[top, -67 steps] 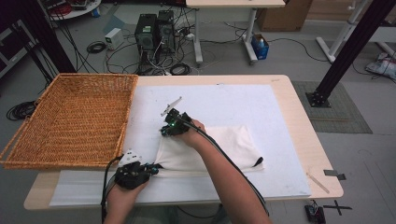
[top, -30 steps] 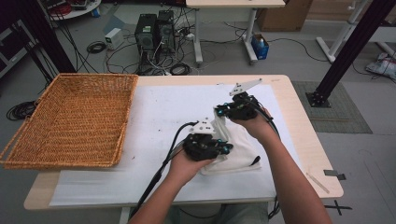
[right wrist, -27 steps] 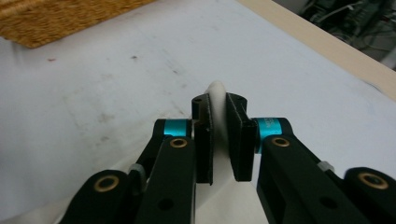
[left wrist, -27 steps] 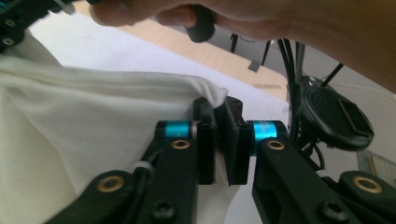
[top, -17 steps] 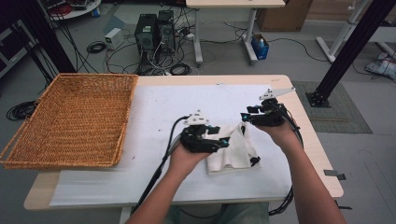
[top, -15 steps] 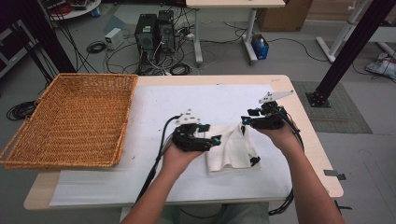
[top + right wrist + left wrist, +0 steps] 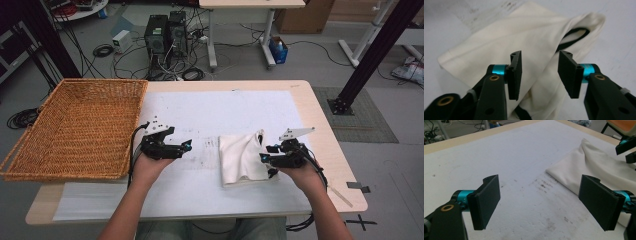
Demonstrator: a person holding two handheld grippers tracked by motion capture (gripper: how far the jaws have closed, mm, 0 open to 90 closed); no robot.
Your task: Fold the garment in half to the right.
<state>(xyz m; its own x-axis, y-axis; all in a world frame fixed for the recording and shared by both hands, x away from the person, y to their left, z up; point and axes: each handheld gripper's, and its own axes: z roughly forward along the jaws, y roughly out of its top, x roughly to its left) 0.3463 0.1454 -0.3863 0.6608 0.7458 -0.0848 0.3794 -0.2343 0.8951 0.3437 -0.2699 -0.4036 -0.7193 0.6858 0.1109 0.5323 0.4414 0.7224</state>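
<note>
White table covering (image 7: 215,107) under a folded cloth (image 7: 242,157): soft, light, floppy. Left gripper (image 7: 541,202) released beside it; right gripper (image 7: 539,72) gapes over its fold, best pinched there.

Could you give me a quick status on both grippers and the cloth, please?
Left gripper open, jaws just widened, nothing between them. Right gripper open over the folded white cloth, not gripping. Wicker basket at left; nothing in the way.

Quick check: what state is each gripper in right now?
Left gripper: open, jaws just widened, nothing between.
Right gripper: open over the folded white cloth, not gripping it.
</note>
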